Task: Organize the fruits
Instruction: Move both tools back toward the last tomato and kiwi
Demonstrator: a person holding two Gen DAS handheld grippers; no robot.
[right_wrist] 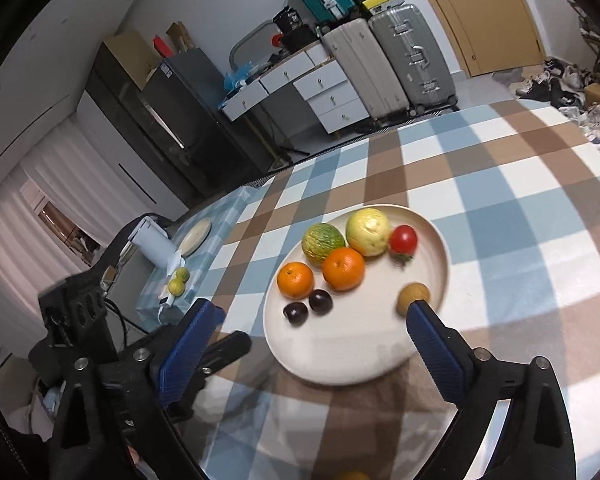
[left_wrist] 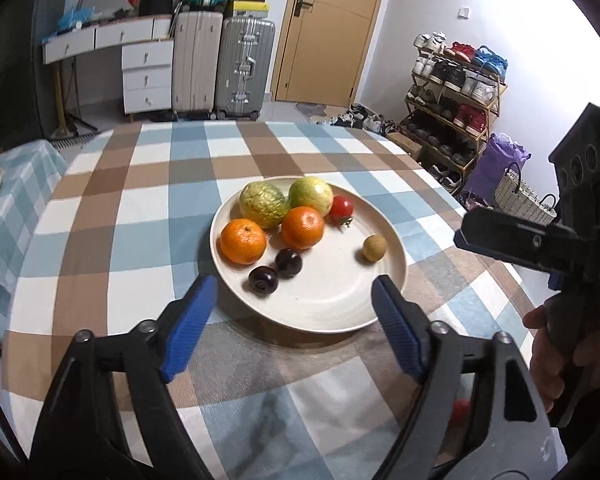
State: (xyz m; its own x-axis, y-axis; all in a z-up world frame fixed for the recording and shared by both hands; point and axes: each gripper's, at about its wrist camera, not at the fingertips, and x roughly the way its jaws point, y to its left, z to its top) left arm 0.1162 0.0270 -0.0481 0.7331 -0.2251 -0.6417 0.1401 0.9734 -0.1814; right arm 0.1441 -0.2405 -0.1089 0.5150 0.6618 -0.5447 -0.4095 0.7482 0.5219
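Both grippers, left gripper and right gripper, gape wide and empty. Just ahead on the checked desk, the round cream plate holds oranges, guavas, tomato, plums.

White walls, a wooden door, upright suitcases, white drawers, a loaded shoe rack.

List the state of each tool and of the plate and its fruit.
left tool: open, empty, apart from the plate
right tool: open, empty
plate: flat on the checked cloth
oranges: two, on the plate
tomato: on the plate, stem on
dark plums: two, side by side
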